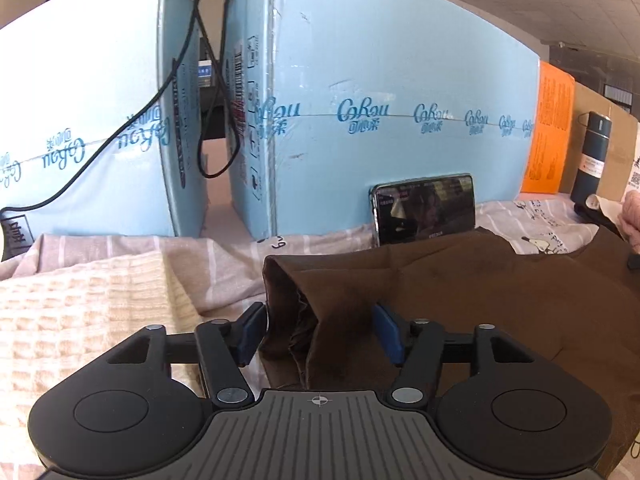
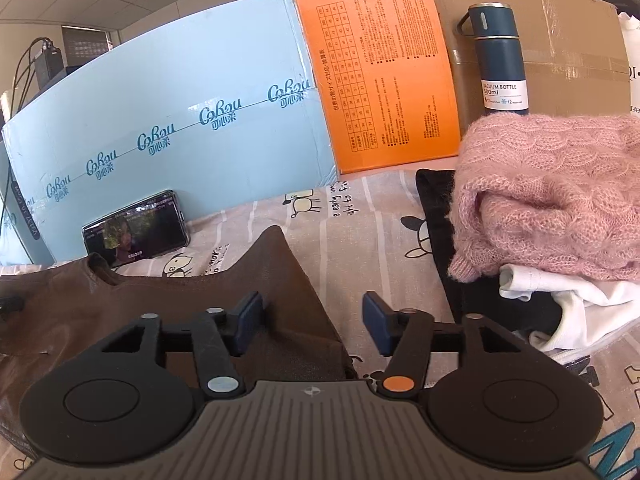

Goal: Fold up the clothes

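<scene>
The brown garment point(image 1: 460, 296) lies spread across the patterned sheet point(image 2: 360, 216), which covers whatever carries the things; I cannot tell if that is a bed or a table. Its far edge reaches toward the phone point(image 1: 424, 208) propped against the blue boxes point(image 1: 380, 100) at the back.

In the left wrist view, a bunched sleeve end of the garment rises between the blue pads of the left claw point(image 1: 318, 330). The jaws stand apart with gaps showing beside the cloth, so this claw looks released, not clenched. In the right wrist view, the right claw point(image 2: 314, 326) is likewise spread wide: the garment's right corner lies under and between its pads, one pad over the cloth and the other over bare sheet, neither pressing on anything.

The step in hand seems to be taking hold of the two ends of the garment for a fold. To do it well, I would push each claw a little further over its edge so the pads catch all layers, close firmly, then lift both ends evenly and keep the cloth taut, so the fold lands flat and square.

The pink knit point(image 2: 560, 196) and white cloth point(image 2: 560, 304) are piled near the sheet's right side, clear of the fold.
</scene>
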Motion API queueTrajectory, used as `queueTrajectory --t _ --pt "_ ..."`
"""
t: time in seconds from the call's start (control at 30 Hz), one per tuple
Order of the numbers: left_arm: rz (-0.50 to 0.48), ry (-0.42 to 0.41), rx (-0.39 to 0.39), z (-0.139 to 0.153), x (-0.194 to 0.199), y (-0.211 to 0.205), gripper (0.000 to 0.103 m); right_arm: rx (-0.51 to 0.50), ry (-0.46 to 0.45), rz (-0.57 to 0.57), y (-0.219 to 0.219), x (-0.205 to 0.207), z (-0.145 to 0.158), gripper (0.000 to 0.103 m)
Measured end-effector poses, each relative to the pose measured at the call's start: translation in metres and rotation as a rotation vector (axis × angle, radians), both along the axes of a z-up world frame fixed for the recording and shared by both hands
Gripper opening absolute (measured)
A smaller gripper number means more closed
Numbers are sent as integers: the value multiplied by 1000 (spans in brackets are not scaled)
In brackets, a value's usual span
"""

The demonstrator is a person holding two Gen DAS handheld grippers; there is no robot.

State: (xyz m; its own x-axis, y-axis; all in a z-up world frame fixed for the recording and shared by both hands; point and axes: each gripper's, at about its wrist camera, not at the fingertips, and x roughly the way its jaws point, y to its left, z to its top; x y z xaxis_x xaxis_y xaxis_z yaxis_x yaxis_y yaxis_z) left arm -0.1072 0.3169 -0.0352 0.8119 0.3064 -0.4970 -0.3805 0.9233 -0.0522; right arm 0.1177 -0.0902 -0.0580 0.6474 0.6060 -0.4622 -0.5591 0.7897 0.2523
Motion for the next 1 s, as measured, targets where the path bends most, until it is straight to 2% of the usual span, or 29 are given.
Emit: queueTrajectory --t 0.07,0.13,0.27,0.33,0.4,0.47,0.5,0.63,0.77,0.9,1.0 --pt "29 -36 -47 5 -10 3 66 10 4 6 -1 0 0 70" --pt "59 -77 -85 9 -23 3 68 15 2 3 -2 0 0 83" --pt "105 -142 -172 13 -49 -6 77 38 -1 8 -4 -1 1 85" --pt "103 -164 -181 14 -60 -17 84 63 -10 10 -7 -3 4 86" --pt "103 -200 -186 13 -72 -28 95 96 -25 2 -12 -8 11 90" --pt "92 -220 -226 10 -79 -33 96 131 -23 -6 -18 -14 20 103" --pt "89 -223 -244 8 -81 -35 96 152 -12 -8 -21 -18 24 103" --pt "93 -193 -253 4 -80 -42 97 236 127 -19 -39 -40 36 103" --pt "99 -133 -271 -5 -75 -42 97 289 235 -107 -64 -68 37 103" --pt "119 -82 -254 -12 -71 -44 97 356 416 -121 -78 -78 24 103" --pt "109 -66 -251 -15 -69 -46 97 385 509 -93 -72 -74 11 103"
